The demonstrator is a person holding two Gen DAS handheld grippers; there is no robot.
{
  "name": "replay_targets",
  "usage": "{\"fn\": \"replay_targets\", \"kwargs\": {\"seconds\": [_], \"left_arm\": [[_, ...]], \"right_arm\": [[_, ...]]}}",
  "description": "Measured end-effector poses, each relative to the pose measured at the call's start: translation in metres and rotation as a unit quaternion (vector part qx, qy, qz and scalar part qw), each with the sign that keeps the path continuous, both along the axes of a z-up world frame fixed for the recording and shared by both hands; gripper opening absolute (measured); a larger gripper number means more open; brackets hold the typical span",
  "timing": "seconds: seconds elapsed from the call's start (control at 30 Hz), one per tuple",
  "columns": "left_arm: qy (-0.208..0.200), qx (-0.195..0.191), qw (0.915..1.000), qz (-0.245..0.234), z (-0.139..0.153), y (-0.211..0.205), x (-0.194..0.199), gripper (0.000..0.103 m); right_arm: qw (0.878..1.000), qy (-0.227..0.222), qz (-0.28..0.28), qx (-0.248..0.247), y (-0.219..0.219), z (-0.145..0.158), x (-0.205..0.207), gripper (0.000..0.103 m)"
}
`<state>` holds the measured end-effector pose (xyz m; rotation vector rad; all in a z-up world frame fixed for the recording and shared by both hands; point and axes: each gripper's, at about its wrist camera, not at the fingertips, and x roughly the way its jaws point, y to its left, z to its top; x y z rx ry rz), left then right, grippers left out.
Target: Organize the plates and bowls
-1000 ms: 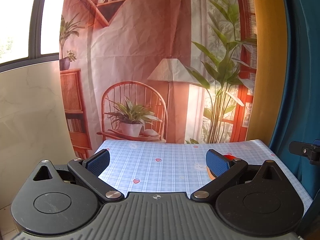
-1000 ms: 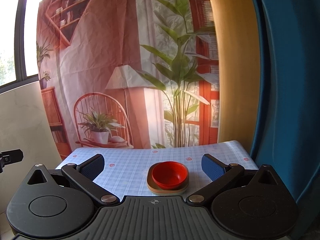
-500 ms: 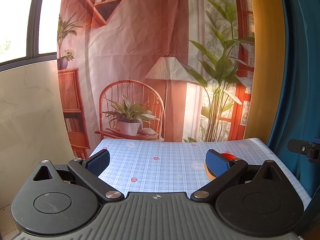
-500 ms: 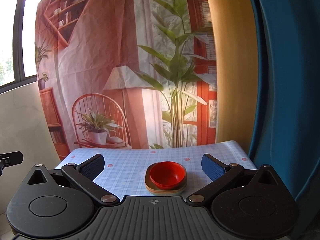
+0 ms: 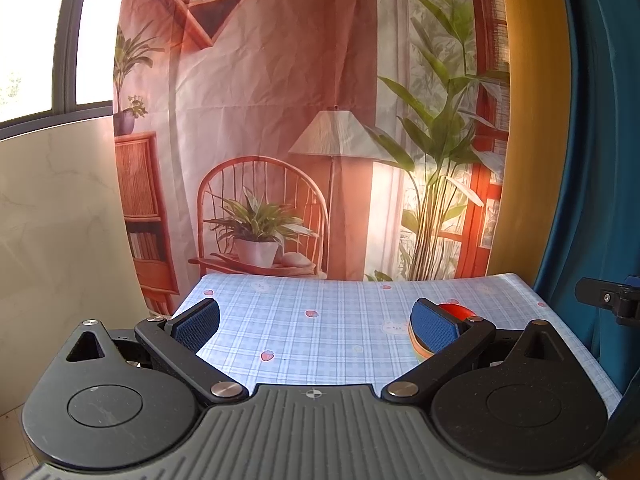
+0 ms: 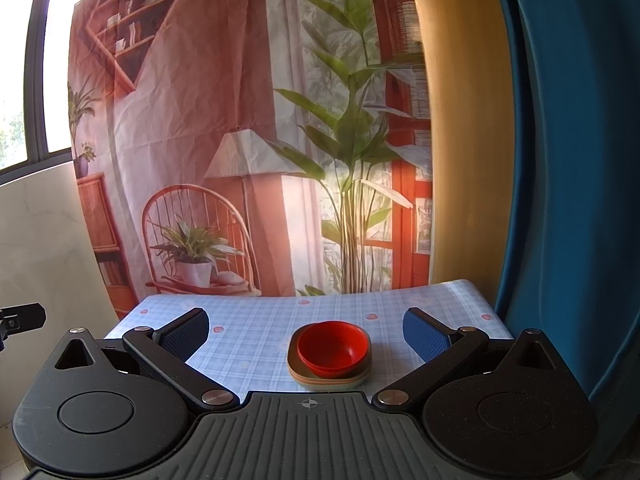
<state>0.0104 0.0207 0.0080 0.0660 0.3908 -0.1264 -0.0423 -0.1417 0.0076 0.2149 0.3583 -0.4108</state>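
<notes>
A red bowl (image 6: 333,345) sits on a stack of squarish plates (image 6: 320,380) on the blue checked tablecloth (image 6: 256,332). In the right wrist view the stack lies straight ahead, between the fingers and a little beyond them. My right gripper (image 6: 306,334) is open and empty. In the left wrist view the red bowl (image 5: 460,312) and the plates (image 5: 418,354) show only partly behind the right fingertip (image 5: 434,326). My left gripper (image 5: 316,322) is open and empty, above the near table edge.
A printed backdrop (image 5: 304,120) hangs right behind the table. A blue curtain (image 6: 568,160) stands at the right, a pale wall (image 5: 60,220) at the left. The other gripper's tip (image 5: 608,298) shows at the right edge of the left wrist view.
Both grippers have drawn slightly back and up from the table. The stack appears a little farther away. Nothing was taken hold of or let go.
</notes>
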Motion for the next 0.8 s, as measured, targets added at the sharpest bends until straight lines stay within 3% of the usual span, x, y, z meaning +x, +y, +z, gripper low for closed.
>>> {"fn": "replay_targets", "kwargs": {"seconds": [0.8], "left_arm": [[0.008,-0.008,0.9999,0.000,-0.0011,-0.0002,0.0008,0.103]], "right_arm": [[1.000,0.001,0.000,0.001,-0.0024,-0.0008,-0.0005,0.103]]}}
